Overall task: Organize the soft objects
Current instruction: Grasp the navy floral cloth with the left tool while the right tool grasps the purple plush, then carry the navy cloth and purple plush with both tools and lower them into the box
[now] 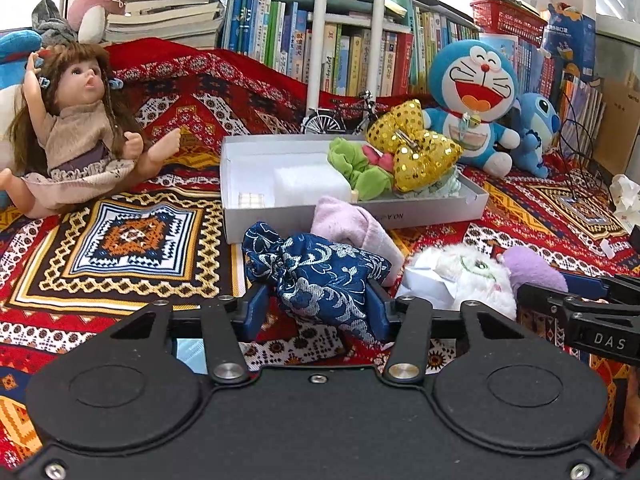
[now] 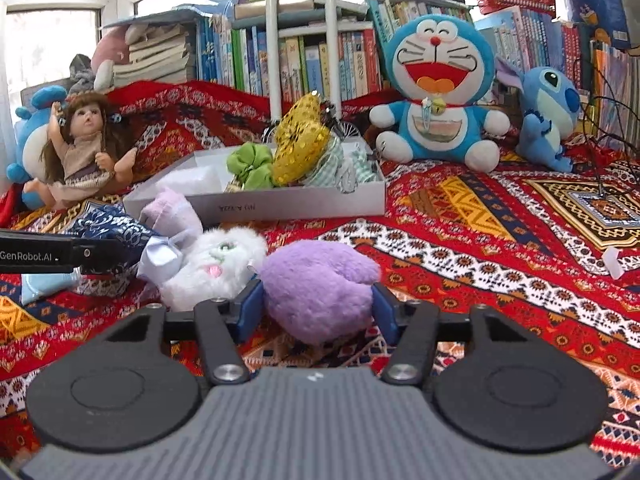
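My left gripper (image 1: 318,304) is open, its blue fingers on either side of a dark blue brocade pouch (image 1: 320,276) on the patterned cloth. My right gripper (image 2: 318,304) is open around the purple part (image 2: 320,284) of a white fluffy cat plush (image 2: 216,264); I cannot tell whether the pads touch it. A pale pink soft item (image 1: 352,228) lies between pouch and box. The grey box (image 1: 400,216) holds a green scrunchie (image 1: 356,164), a gold sequin bow (image 1: 416,148) and a checked cloth (image 2: 344,164). The plush also shows in the left wrist view (image 1: 468,276).
A doll (image 1: 76,128) sits at the left. A Doraemon plush (image 2: 436,88) and a Stitch plush (image 2: 548,112) sit against the bookshelf (image 1: 352,52). A toy bicycle (image 1: 340,116) stands behind the box. Crumpled paper (image 1: 624,196) and cables lie at the right.
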{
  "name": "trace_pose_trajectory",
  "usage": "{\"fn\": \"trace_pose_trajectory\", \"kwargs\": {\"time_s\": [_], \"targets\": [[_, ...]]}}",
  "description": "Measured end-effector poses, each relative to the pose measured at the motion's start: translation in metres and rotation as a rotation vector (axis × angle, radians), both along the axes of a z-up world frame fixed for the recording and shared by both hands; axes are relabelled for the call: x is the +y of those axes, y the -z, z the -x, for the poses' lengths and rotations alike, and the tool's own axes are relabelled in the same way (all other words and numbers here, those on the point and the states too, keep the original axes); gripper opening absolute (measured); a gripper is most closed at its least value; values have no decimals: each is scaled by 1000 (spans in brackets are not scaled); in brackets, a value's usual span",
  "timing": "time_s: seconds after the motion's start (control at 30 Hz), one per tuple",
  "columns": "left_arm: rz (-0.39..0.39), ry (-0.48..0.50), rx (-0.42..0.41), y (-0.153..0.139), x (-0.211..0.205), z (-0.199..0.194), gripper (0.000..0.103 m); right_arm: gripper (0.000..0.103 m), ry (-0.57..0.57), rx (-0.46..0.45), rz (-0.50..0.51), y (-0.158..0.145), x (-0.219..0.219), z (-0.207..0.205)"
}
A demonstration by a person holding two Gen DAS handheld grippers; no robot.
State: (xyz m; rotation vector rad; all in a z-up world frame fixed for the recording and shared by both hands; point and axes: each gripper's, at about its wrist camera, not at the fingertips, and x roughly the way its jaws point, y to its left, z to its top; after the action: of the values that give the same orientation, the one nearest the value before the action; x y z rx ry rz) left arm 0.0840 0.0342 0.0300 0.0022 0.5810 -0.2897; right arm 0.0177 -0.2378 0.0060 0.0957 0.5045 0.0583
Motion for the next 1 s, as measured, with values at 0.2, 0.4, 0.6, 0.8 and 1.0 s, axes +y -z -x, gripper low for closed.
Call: {"fn": "trace_pose_trajectory", "kwargs": {"time_s": [0.2, 0.4, 0.6, 0.8, 1.0], "targets": [[13, -17, -18, -14, 4, -8, 44, 60, 10, -36, -2, -18, -5, -9], [29, -33, -62, -34, 9, -24, 43, 60, 1, -43, -12, -39, -9, -35], [59, -30, -53, -50, 13, -61, 43, 60, -3, 44, -38, -47, -17, -83], [106, -38, -33, -59, 12, -115, 43, 60, -46, 140, -32, -48, -17, -133], [98, -59, 34, -49, -7, -175, 43, 60, -85, 211, -28, -42, -8, -180]]}}
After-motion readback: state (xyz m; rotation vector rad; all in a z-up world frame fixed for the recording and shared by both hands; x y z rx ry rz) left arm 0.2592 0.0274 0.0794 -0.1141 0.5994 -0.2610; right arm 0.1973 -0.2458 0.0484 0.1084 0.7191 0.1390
